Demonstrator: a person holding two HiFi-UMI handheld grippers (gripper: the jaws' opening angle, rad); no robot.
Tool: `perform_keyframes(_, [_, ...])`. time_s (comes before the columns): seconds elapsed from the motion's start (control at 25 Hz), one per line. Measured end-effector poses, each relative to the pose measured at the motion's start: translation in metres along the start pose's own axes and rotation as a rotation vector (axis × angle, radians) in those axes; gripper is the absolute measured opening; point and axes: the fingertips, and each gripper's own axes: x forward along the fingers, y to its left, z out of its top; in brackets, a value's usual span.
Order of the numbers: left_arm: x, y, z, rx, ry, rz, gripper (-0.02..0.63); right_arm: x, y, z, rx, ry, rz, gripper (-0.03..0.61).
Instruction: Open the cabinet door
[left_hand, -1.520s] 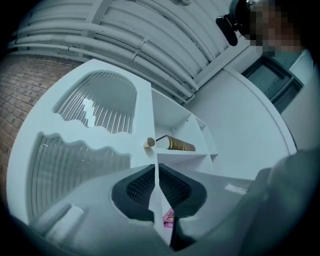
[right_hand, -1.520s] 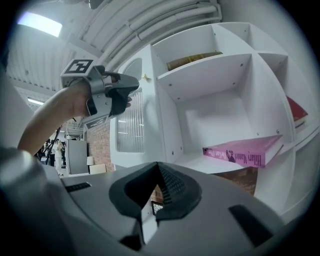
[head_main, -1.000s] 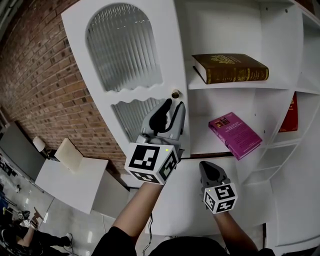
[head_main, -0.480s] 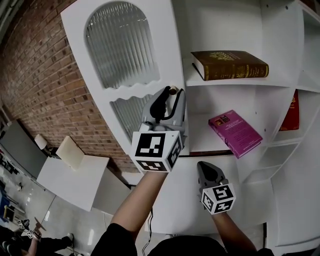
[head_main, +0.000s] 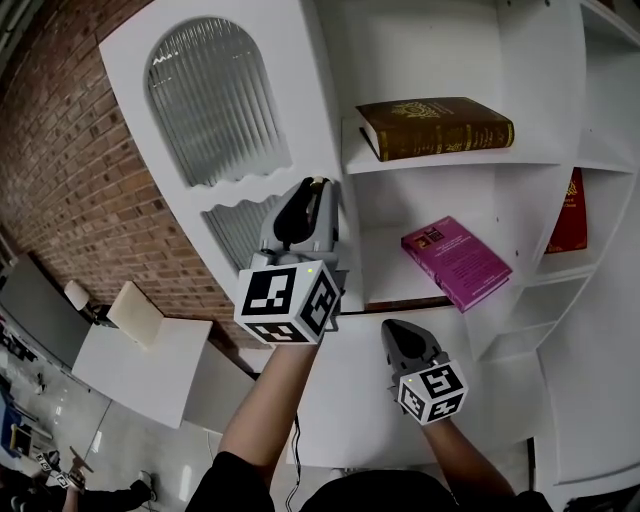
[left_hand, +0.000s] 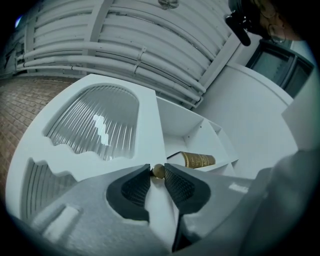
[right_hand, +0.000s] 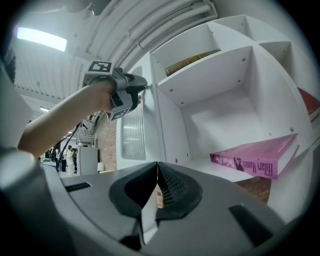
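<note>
Head view puts my right hand-held gripper (head_main: 392, 328) nearest, low in the middle and aimed at the cabinet. The right gripper view shows its jaws pressed together at the tips with nothing between them.

Just left of it and higher, my left hand-held gripper (head_main: 312, 185) reaches up to the free edge of the white cabinet door (head_main: 310, 120). In the left gripper view its jaws have just been closing. The small round brass knob (left_hand: 158, 171) sits between the tips with both sides touching it, so I read that as a grip on the knob.

The door stands swung out to the left, clear of the white shelved cabinet (head_main: 450, 165), whose compartments are open to view. Its upper part holds an arched ribbed glass pane (head_main: 215, 105), and a second ribbed pane (head_main: 235, 225) sits below a wavy white rail.

Past the door, a thick brown book with gold lettering (head_main: 435, 127) lies flat on the upper shelf. A magenta book (head_main: 455, 262) lies flat and askew on the shelf below. A red book (head_main: 570, 215) stands in a narrow compartment at the far right, only partly visible.

Farthest off to the left is a red brick wall (head_main: 60, 170), with a white counter (head_main: 140, 365) beneath it.
</note>
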Motion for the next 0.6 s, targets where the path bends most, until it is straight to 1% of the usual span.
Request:
perform_keyframes(0.16, [-0.003,-0.001,0.003,-0.011,0.002,-0.009,0.094,0.01,0.005,-0.009,0.008,0.034,0.07,0.014])
perform_keyframes(0.28, [-0.005,-0.003,0.003,-0.018,0.006,-0.01,0.092,0.024,0.004,-0.026,0.005,0.083,0.104,0.075])
perform_keyframes(0.36, [-0.007,-0.003,0.004,-0.028,0.003,-0.014,0.092,0.034,0.002,-0.036,0.0,0.101,0.116,0.097])
perform_keyframes(0.6, [-0.01,-0.004,0.005,-0.036,0.015,-0.005,0.091,0.056,-0.004,-0.054,0.018,0.123,0.13,0.104])
